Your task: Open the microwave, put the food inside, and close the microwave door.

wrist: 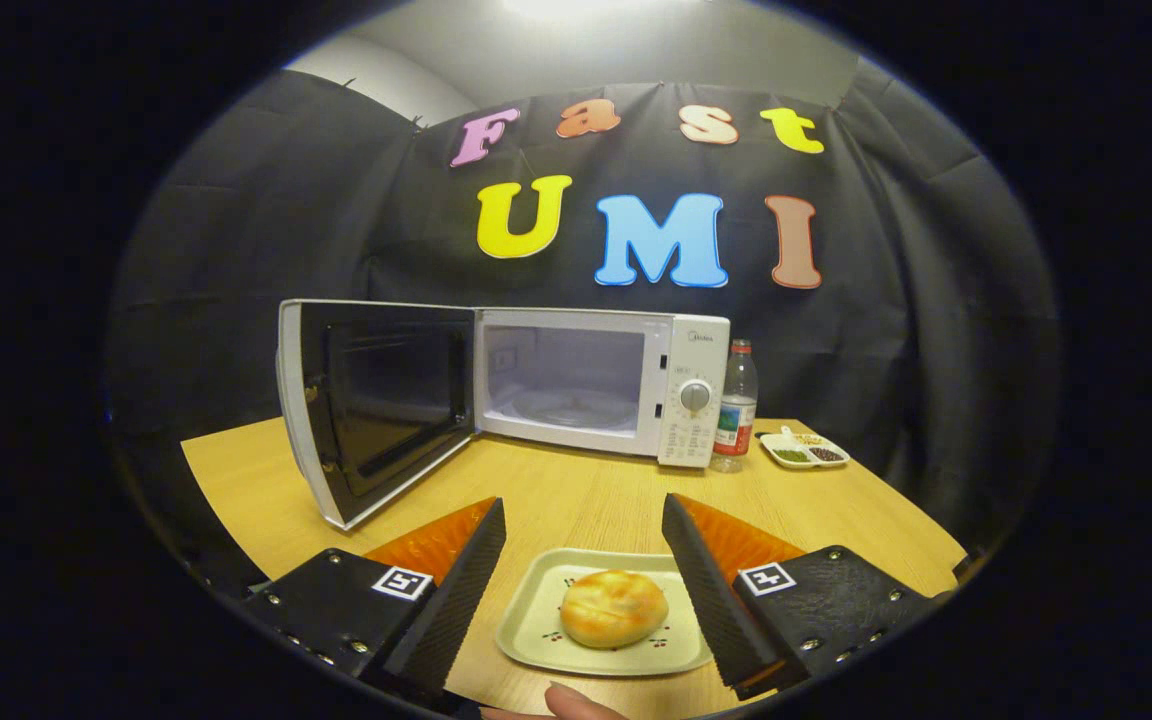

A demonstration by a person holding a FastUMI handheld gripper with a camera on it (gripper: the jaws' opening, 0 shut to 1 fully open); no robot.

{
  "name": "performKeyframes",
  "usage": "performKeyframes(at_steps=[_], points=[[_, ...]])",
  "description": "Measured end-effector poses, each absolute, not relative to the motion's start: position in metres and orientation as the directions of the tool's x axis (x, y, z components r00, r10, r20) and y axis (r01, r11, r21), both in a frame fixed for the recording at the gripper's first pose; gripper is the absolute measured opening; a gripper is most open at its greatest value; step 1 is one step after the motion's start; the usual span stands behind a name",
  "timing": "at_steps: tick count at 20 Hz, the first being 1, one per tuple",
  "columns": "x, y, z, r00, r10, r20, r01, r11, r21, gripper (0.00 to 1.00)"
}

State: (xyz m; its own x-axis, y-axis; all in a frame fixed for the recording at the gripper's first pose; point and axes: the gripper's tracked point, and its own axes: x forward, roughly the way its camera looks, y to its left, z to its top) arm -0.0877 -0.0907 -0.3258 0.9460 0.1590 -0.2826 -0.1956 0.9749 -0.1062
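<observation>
Pale wooden tabletop (pixel 576 495) under a dark cloth booth wall. White box microwave (pixel 591 385) sits at the far side, its dark-windowed door (pixel 376 410) swung wide to the left, cavity bare. Gripper (pixel 584 590) released, fingers spread and touching nothing. Round golden bun (pixel 614 607) rests on a small cream square tray (pixel 536 625), near, lying between the 2 fingers, slightly closer to the right one. Tray sits square to the fingers; cavity lies straight beyond it, far. Fingertip of a hand (pixel 576 704) shows at the near tray edge. Judgement: door step done; next is closing on the tray rim. Clear plastic bottle (pixel 735 405) and white divided dish (pixel 803 450) stand right of the microwave.
</observation>
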Motion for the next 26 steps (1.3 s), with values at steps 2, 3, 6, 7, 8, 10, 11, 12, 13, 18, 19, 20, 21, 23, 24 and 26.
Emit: performKeyframes(at_steps=[2,3,6,7,8,10,11,12,13,18,19,20,21,23,24,26], points=[[-0.086,-0.104,-0.349,0.935,0.14,-0.325,-0.183,0.978,-0.104,0.96],[-0.085,-0.108,-0.36,0.927,0.135,-0.35,-0.181,0.978,-0.101,0.96],[-0.081,-0.116,-0.39,0.891,0.135,-0.434,-0.185,0.98,-0.074,0.96],[-0.081,-0.115,-0.396,0.878,0.14,-0.458,-0.186,0.981,-0.056,0.96],[-0.08,-0.115,-0.4,0.868,0.141,-0.476,-0.184,0.982,-0.044,0.96],[-0.079,-0.114,-0.406,0.852,0.145,-0.503,-0.182,0.983,-0.024,0.96],[-0.078,-0.114,-0.409,0.842,0.145,-0.519,-0.18,0.983,-0.017,0.96],[-0.079,-0.113,-0.414,0.833,0.142,-0.534,-0.18,0.984,-0.018,0.96],[-0.079,-0.112,-0.418,0.823,0.142,-0.55,-0.18,0.983,-0.017,0.96],[-0.078,-0.115,-0.416,0.817,0.142,-0.559,-0.162,0.987,0.013,0.77],[-0.079,-0.116,-0.415,0.817,0.136,-0.56,-0.153,0.988,0.015,0.77],[-0.079,-0.115,-0.416,0.817,0.136,-0.561,-0.152,0.988,0.018,0.69],[-0.081,-0.114,-0.417,0.818,0.137,-0.559,-0.151,0.988,0.021,0.69],[-0.081,-0.11,-0.408,0.824,0.157,-0.545,-0.162,0.986,0.039,0.69],[-0.08,-0.108,-0.404,0.827,0.159,-0.54,-0.166,0.986,0.036,0.69],[-0.078,-0.103,-0.395,0.834,0.162,-0.527,-0.178,0.984,0.019,0.69]])
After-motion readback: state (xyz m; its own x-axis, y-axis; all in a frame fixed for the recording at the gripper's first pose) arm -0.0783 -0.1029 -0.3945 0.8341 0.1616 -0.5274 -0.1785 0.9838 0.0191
